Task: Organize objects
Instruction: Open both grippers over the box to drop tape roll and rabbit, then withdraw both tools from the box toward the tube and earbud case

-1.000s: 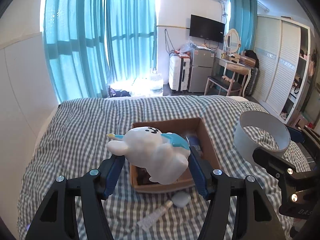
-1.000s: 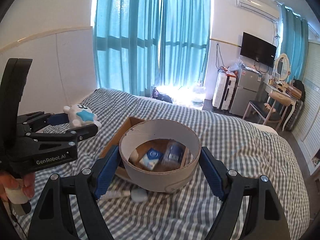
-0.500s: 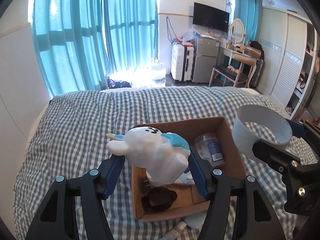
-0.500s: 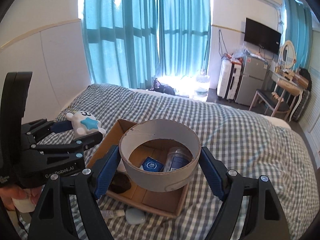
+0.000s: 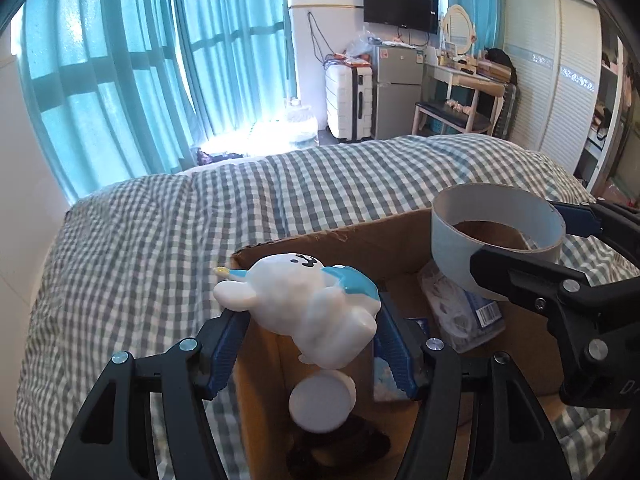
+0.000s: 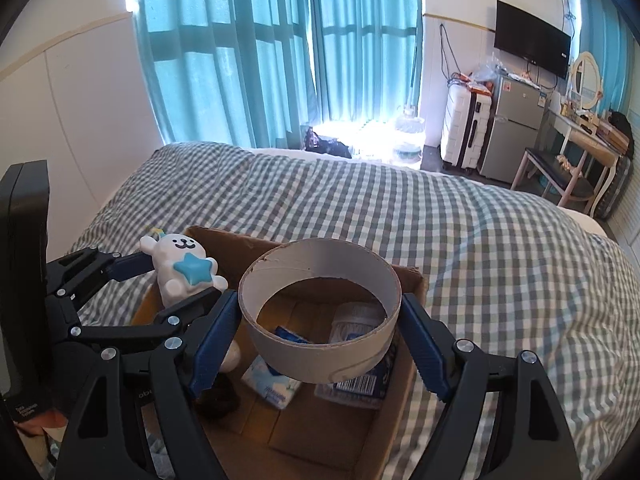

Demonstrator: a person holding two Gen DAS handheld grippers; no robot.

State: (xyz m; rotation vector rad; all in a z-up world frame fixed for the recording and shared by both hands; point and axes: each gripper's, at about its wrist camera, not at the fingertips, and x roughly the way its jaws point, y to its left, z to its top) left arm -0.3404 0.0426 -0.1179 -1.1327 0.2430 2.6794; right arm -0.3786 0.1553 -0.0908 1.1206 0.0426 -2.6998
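Holding a white rabbit toy (image 5: 308, 304) in my left tool (image 5: 310, 344), I hover over the cardboard box (image 6: 414, 280). My right tool (image 6: 320, 344) grips a cardboard ring (image 6: 320, 280) above it, on the checked bed (image 6: 480, 240).

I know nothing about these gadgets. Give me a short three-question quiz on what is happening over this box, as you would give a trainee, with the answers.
1. True or false: the left gripper holds a white toy with a blue star.
2. What does the right gripper hold? A) a bottle B) a cardboard ring C) a book
3. Fill in: both things hang above an open cardboard ___ on the checked bed.

Key: 1 true; 2 B; 3 box. The box already holds a few small packets and a dark thing that is hard to make out.
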